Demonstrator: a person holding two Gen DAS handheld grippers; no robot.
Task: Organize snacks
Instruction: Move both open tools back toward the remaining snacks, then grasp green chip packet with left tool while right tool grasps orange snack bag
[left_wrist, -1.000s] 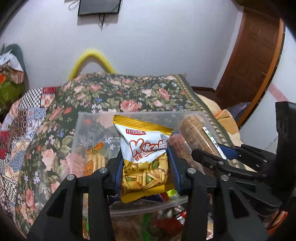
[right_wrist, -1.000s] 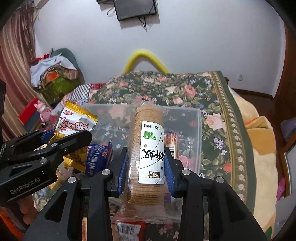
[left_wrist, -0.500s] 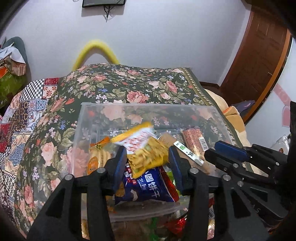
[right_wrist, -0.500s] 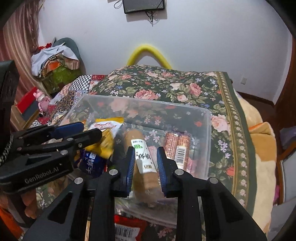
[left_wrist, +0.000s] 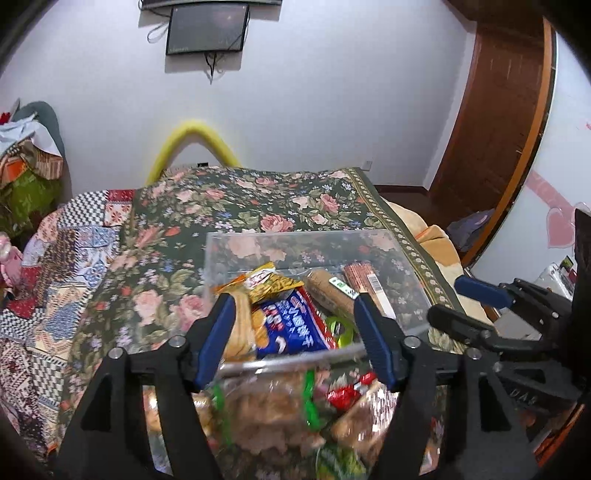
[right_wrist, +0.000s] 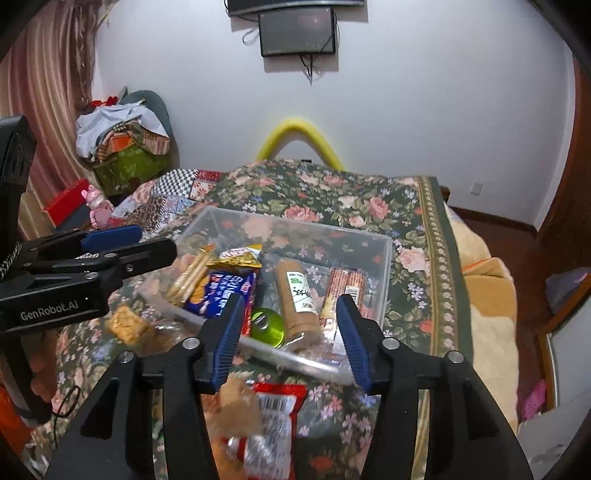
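Both sets of jaws have just been opening and are seen spread with nothing pinched: the left gripper (left_wrist: 293, 325) and right gripper (right_wrist: 290, 323). The yellow snack bag (right_wrist: 238, 258) and biscuit roll (right_wrist: 297, 301) lie inside the clear bin (right_wrist: 384, 254) at frame centre, on the floral bed (right_wrist: 332, 192).

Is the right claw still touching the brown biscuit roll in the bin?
Apart. In the right wrist view the right claw, just opened, sits nearer the camera, clear of the biscuit roll lying in the clear bin.

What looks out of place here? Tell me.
The clear bin holds a neat biscuit roll, but the yellow chip bag lies askew atop the blue packet. A red packet and crackers lie loose on the bedspread outside it.
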